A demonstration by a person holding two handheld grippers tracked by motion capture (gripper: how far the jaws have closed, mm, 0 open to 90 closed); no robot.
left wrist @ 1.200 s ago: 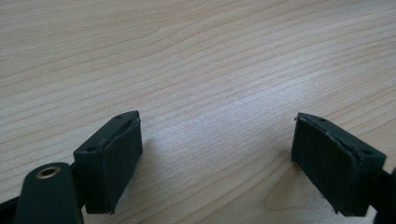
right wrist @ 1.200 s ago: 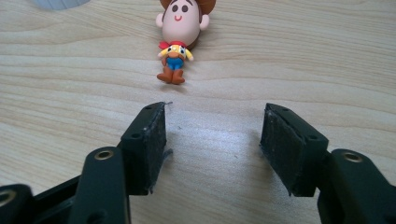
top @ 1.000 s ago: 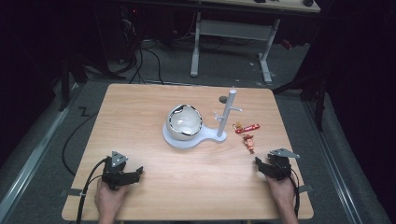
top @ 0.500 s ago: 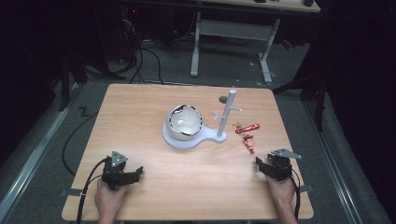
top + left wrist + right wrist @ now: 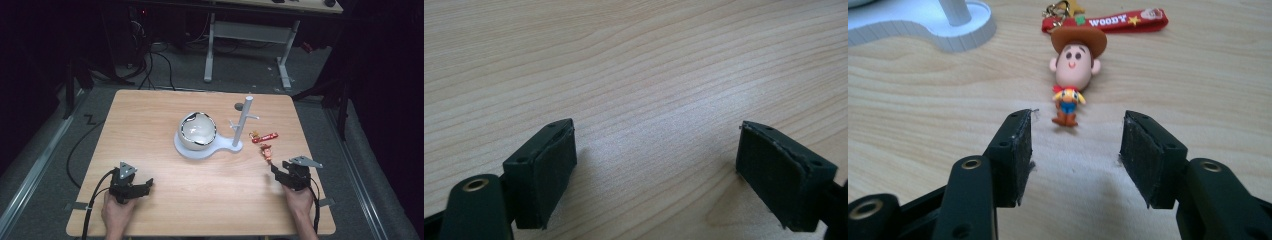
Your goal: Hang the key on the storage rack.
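A small cowboy keychain figure (image 5: 1074, 75) with a brown hat lies on the table, its red strap (image 5: 1113, 21) reading WOODY beyond it. My right gripper (image 5: 1075, 150) points at it from just short of its boots. The jaws have just been closing, stand apart, and nothing is between them. In the high view the figure (image 5: 265, 151) lies right of the white stand, ahead of the right gripper (image 5: 276, 170). My left gripper (image 5: 149, 184) rests near the front left edge. Its pads (image 5: 549, 170) are spread wide over bare wood, as the left gripper (image 5: 656, 165) view shows.
A white stand (image 5: 200, 150) with an upright pegged post (image 5: 244, 120) sits mid-table and carries a round white bowl-like object (image 5: 197, 130). Its base (image 5: 923, 27) lies far left of the figure. The wooden table (image 5: 150, 115) is ringed by dark floor, cables and desk legs.
Both hands stay in the same places in the high view. No object has shifted.
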